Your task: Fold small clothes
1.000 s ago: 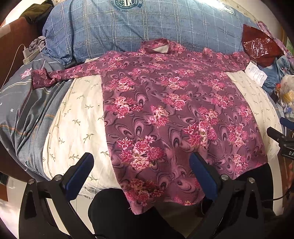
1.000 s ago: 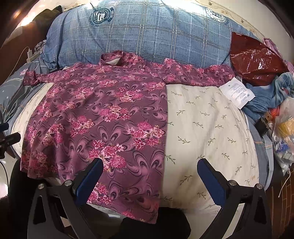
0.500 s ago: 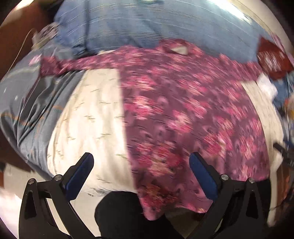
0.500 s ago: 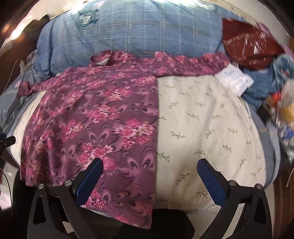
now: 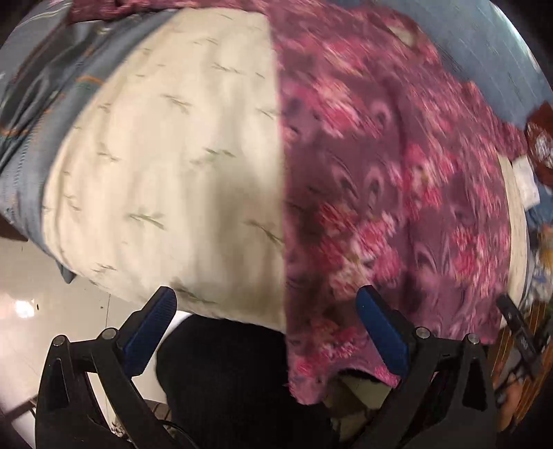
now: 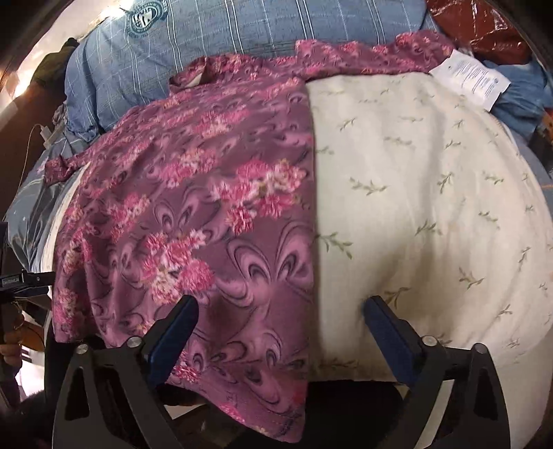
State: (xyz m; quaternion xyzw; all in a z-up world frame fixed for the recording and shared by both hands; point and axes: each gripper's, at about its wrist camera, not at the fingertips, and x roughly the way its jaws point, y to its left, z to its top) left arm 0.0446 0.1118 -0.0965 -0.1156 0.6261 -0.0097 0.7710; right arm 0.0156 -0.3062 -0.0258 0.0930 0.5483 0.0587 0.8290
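shirt (image 6: 207,214) flat on cream quilt (image 6: 432,207) | left gripper (image 5: 266,331) spread, empty | right gripper (image 6: 280,338) closing, hem edge at 12 between jaws, unpinched

Looking steeply down from close above the near bed edge, both sharing the floral shirt (image 5: 380,172) (image 6: 207,207) and cream cover (image 5: 166,155) (image 6: 414,207).

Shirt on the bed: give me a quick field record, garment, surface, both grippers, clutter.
garment: floral purple shirt, spread flat, collar away from the camera, hem hanging over the near edge
surface: cream leaf-print quilt
left gripper: open, over the shirt's hem corner, holding nothing
right gripper: jaws closing, pads not yet pressing the shirt's edge between them
clutter: blue plaid pillow, white paper, red bag
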